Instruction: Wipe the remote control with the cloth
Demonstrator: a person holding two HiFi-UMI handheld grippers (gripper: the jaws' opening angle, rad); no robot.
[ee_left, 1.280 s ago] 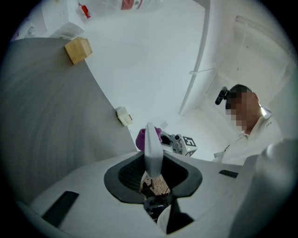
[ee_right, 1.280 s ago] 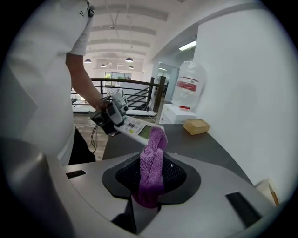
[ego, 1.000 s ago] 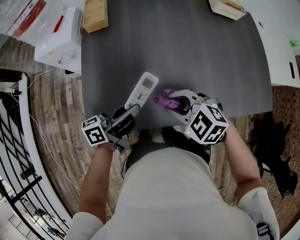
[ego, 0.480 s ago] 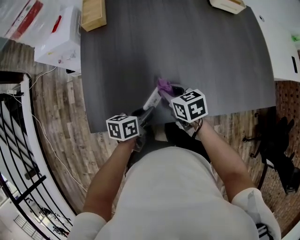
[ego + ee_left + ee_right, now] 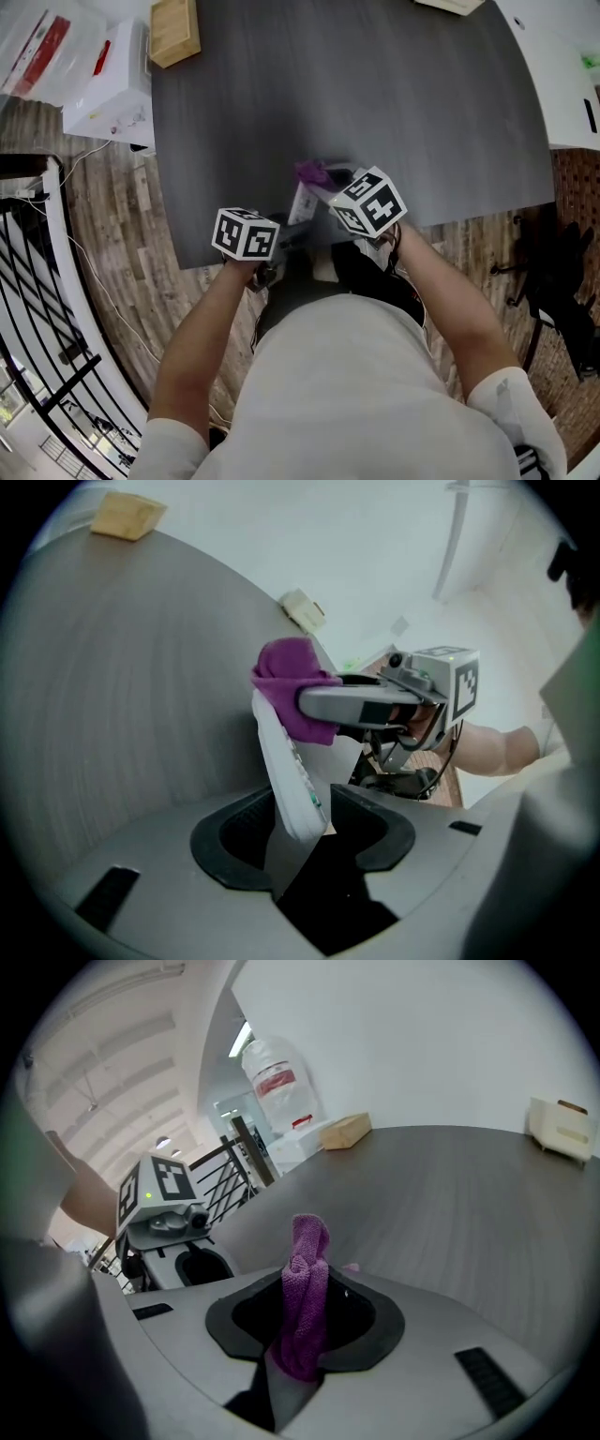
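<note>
The white remote control [image 5: 286,771] stands tilted on its long edge between the jaws of my left gripper [image 5: 305,832]. Those jaws have just been opening, and a gap shows on each side of the remote. In the head view the remote [image 5: 302,202] lies low over the dark table [image 5: 394,103], near its front edge. My right gripper [image 5: 305,1326] is shut on the purple cloth [image 5: 305,1288]. The cloth [image 5: 291,691] rests against the remote's far end, with the right gripper's finger [image 5: 356,705] just behind it. Both marker cubes hide the jaws from above.
A wooden block [image 5: 174,30] sits at the table's far left corner, and a beige object [image 5: 561,1127] at the far right. A white box [image 5: 108,89] stands off the table's left edge. The table's front edge runs just under my grippers.
Both grippers have dropped towards the table and drawn together. The remote has turned from face-up to edge-on. The cloth now sits at its far end. The left jaws have spread.
</note>
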